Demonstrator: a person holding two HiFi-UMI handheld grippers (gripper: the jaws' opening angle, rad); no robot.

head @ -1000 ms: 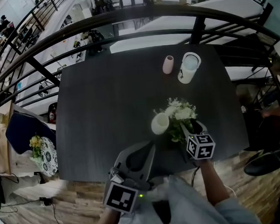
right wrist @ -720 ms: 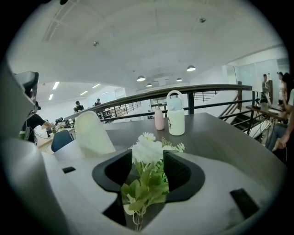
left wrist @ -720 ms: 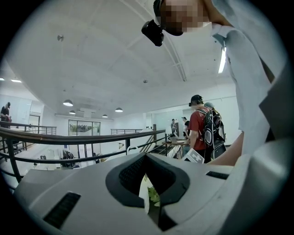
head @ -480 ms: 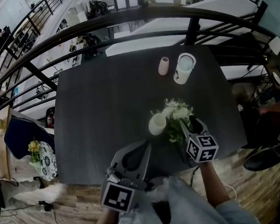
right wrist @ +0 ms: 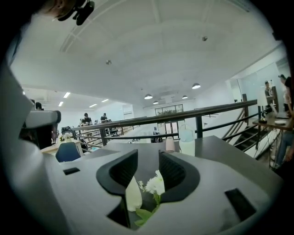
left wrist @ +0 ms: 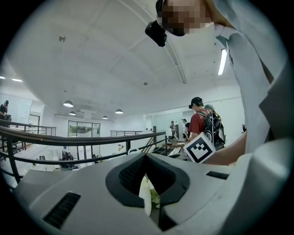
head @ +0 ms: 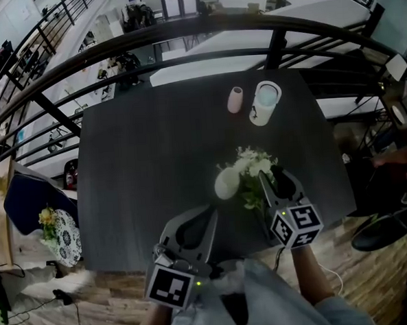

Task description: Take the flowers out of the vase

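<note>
As the left gripper (head: 210,214) is held closed over the near edge of the table (head: 154,147), the flowers (head: 253,165) by the vase (head: 226,183) are straddled, unclamped, by the just-narrowed jaws of the right gripper (head: 272,177).

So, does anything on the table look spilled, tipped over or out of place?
Nothing looks spilled or broken. Only the flowers stand out: they lean well to the right of the vase instead of rising straight above it. The pink cup and the white cup stand upright near the far edge.
</note>
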